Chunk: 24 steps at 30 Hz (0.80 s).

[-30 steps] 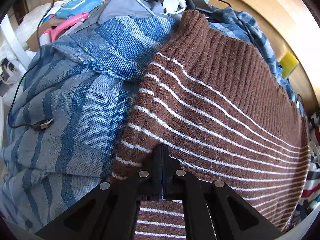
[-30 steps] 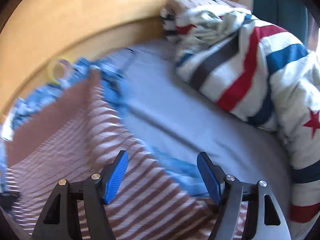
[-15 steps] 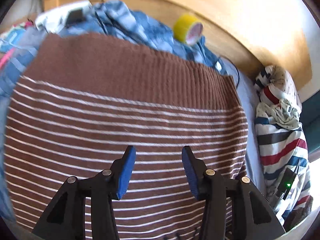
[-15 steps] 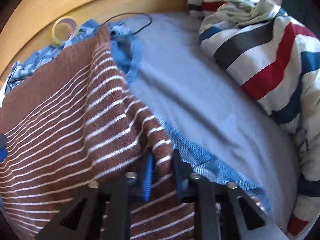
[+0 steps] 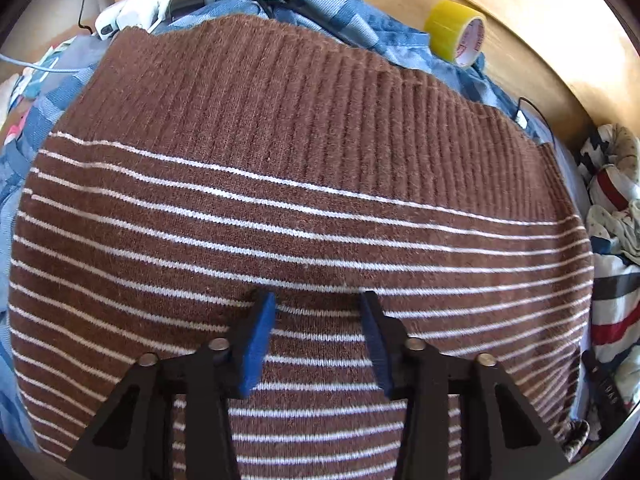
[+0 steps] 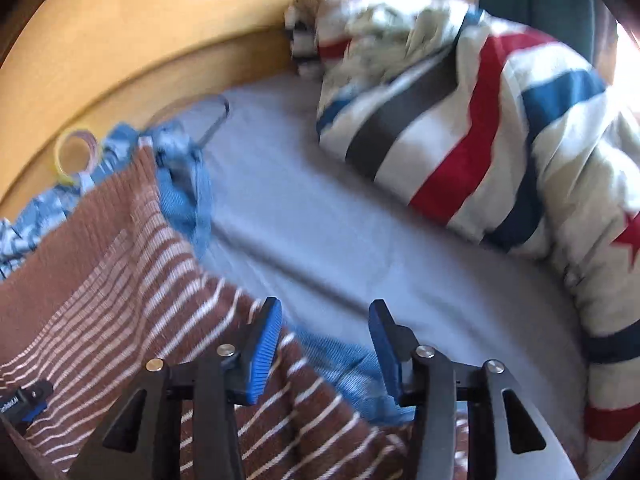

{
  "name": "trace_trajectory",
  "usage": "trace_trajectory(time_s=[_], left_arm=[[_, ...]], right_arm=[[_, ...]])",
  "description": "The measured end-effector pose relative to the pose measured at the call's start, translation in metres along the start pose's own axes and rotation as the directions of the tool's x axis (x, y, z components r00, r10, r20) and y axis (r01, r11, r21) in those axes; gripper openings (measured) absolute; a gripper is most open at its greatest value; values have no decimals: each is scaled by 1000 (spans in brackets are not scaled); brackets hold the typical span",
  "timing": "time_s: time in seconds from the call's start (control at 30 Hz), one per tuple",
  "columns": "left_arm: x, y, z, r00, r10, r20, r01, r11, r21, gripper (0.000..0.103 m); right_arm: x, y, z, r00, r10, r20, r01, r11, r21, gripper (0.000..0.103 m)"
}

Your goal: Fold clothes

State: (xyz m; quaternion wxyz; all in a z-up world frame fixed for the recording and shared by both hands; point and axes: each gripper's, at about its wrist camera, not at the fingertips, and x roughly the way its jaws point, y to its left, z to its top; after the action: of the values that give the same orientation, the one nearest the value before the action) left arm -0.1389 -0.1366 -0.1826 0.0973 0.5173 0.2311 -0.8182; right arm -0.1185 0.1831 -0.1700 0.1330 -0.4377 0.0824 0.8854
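Brown striped sweater (image 5: 304,184) beneath open jaws

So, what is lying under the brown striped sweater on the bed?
A blue striped garment shows past the far edge of the brown striped sweater and at its right edge. The grey sheet lies beyond. How far the blue garment extends beneath is covered.

Bright warm daylight falls from the upper right, glaring white at the right wrist view's right edge. The left wrist view is sharp; the sweater (image 5: 304,208) shows every rib. The right wrist view is motion-blurred, smearing the quilt (image 6: 500,120) and tape roll (image 6: 76,154). Both bend strongly toward dark round corners.
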Motion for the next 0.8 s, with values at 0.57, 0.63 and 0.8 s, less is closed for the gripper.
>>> trace_trajectory(time_s=[0.57,0.63,0.8], left_arm=[[-42,117,-58,986,92,-141,-128,951,-281,2],[-40,110,-55,982,123,-141,-158,950,-270,2],[-45,106,-57,986,114,-124,-145,947,-287,2]], right_arm=[[65,37,-5,988,104,-117,-104,995,6,21],[60,46,-6,995,56,-82,-57,998,-4,23],[46,92,4,997,-17,-74,-3,965,-261,24]])
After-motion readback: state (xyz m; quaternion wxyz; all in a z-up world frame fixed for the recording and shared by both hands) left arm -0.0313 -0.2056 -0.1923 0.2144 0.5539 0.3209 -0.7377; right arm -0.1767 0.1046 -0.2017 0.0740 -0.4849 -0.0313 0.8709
